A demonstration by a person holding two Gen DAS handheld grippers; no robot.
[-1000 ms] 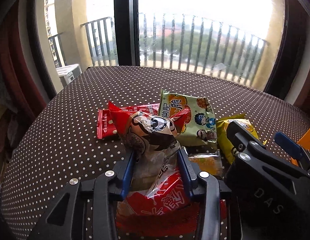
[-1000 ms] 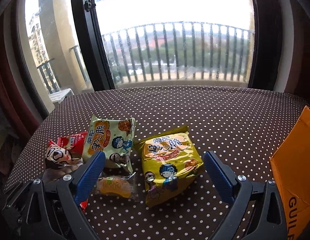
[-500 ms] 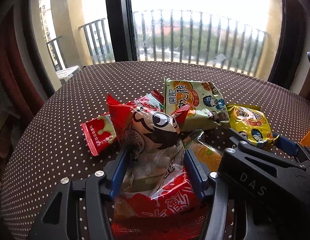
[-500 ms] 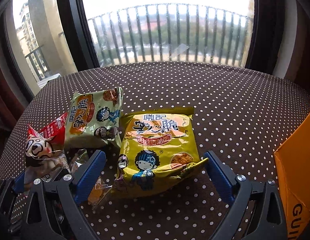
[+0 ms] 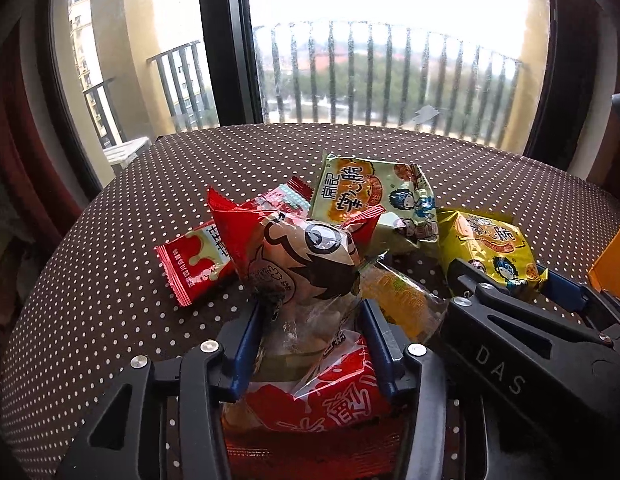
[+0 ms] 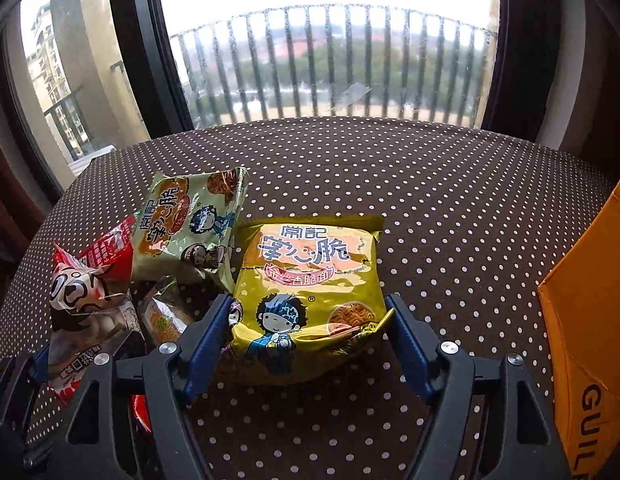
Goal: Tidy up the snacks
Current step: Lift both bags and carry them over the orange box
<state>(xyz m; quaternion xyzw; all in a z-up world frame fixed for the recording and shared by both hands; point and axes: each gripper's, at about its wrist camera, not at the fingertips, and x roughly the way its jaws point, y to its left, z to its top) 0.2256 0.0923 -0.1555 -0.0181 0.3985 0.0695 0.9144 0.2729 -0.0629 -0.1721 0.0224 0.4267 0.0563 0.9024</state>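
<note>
We see a brown dotted table point(image 6: 430, 184) carrying a yellow packet point(image 6: 305, 300) at frame centre, a green packet point(image 6: 185, 228) to its upper left, a red sachet point(image 5: 193, 258) and an orange bag point(image 6: 590, 320) at the right edge.

"DAS" on right gripper point(image 5: 566, 280); "GUIL" on orange bag point(image 6: 590, 360)

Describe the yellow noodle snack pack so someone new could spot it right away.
On the dotted tablecloth by the window, find the snack pile. The yellow pack lies at its right end, between the right tongs; its neighbour pack is pale green.
</note>
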